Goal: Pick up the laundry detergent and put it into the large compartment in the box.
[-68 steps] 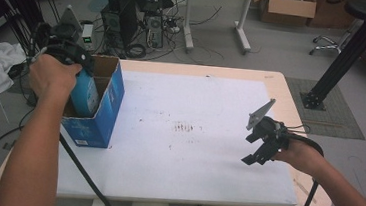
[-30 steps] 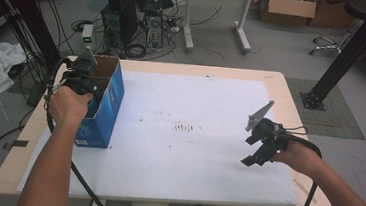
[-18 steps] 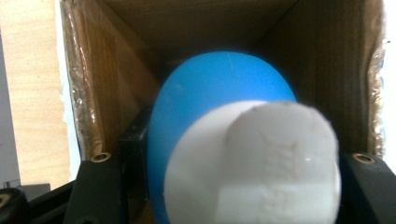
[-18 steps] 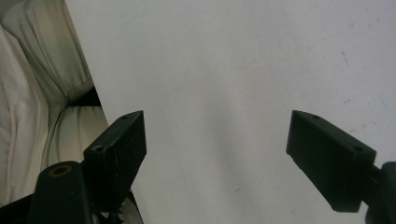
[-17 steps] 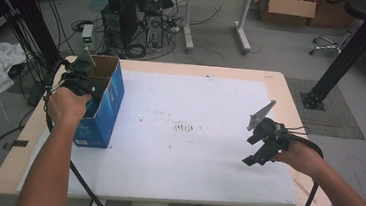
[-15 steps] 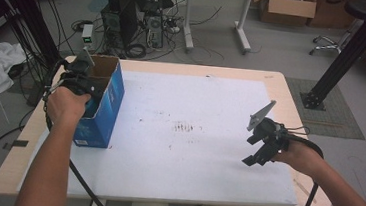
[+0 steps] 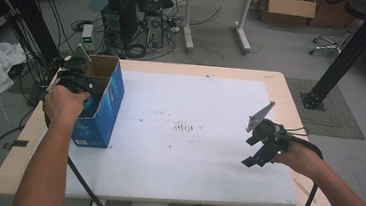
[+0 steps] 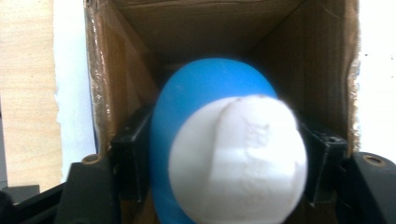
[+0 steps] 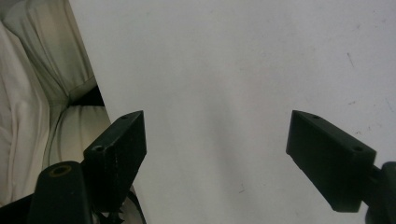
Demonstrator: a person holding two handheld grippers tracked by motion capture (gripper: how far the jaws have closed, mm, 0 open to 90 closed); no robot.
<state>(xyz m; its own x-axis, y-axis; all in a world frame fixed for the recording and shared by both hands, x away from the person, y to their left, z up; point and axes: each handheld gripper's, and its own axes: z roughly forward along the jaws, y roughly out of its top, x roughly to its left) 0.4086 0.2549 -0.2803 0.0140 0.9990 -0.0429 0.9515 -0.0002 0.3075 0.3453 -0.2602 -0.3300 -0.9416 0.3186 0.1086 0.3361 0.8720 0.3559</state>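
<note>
The blue and white ball (image 8: pixel 229 158) sits between the just-opening left claw (image 8: pixel 224 154) inside the cardboard box (image 7: pixel 102 101); it looks light, smooth, rounded, best gripped across its middle.

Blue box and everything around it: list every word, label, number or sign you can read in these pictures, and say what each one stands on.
No text can be read.
The blue box carries a pale printed patch low on its near side, too small and blurred to read.
The blue-and-white object between the left gripper's jaws shows no lettering.
The white table cover bears only dark smudges, not writing.
</note>
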